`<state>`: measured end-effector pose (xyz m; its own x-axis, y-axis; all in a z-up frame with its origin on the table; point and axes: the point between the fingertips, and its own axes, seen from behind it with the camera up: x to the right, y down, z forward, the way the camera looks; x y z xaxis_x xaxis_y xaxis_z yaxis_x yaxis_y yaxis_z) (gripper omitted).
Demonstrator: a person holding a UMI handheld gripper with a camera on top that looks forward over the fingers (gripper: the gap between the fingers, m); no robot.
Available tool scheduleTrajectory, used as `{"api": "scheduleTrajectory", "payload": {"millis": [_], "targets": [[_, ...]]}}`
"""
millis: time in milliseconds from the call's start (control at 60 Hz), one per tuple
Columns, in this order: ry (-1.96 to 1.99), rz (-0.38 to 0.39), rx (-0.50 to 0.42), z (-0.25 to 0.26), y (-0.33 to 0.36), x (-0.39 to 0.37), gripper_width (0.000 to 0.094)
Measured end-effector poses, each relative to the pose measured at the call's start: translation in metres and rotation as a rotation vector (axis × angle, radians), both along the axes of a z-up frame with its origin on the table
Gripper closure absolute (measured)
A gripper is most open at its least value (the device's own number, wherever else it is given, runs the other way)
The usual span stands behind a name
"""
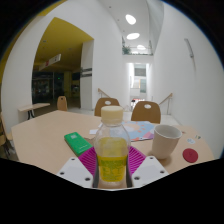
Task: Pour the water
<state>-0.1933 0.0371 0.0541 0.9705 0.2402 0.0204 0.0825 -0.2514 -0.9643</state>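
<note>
The bottle (112,150) stands upright between the fingers (88,162), its body filling the gap between the two magenta pads (137,163). Both pads lie against the sides of the bottle, so the fingers are closed on it at roughly bottle width. The bottle is clear plastic with a white screw cap (113,115) still fitted. Yellowish liquid fills the lower part of the body; the upper part below the neck is clear.

The cup (166,140) stands on the bench (40,135) ahead of the right finger and just to the right of the bottle, apart from it. It is white or pale grey, upright, with its mouth open upward. Its contents cannot be determined from this angle.

A flat green box (78,141) lies on the bench ahead of the left finger, near the bottle. A small red disc (190,154) lies on the bench to the right of the cup, close to the bench's near right edge.

The bench surface is light wood. A broad bare area extends ahead and to the left of the fingers. At the far edge of the bench stand two wooden chairs (146,111), beyond the bottle and cup. Behind them lies an open hall with white walls.
</note>
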Motion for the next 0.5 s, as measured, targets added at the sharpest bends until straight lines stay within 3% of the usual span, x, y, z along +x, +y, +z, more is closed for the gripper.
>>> {"api": "scheduleTrajectory", "payload": {"millis": [83,200,383,500], "targets": [[0.024,-0.002,-0.006,0.000,0.003,0.001,0.0611],[0.175,0.019,-0.049,0.005,0.015,-0.003,0.0615],[0.737,0.007,-0.068,0.077,0.050,0.006,0.0616],[1.114,-0.074,-0.096,0.097,0.067,0.039,0.0616]]}}
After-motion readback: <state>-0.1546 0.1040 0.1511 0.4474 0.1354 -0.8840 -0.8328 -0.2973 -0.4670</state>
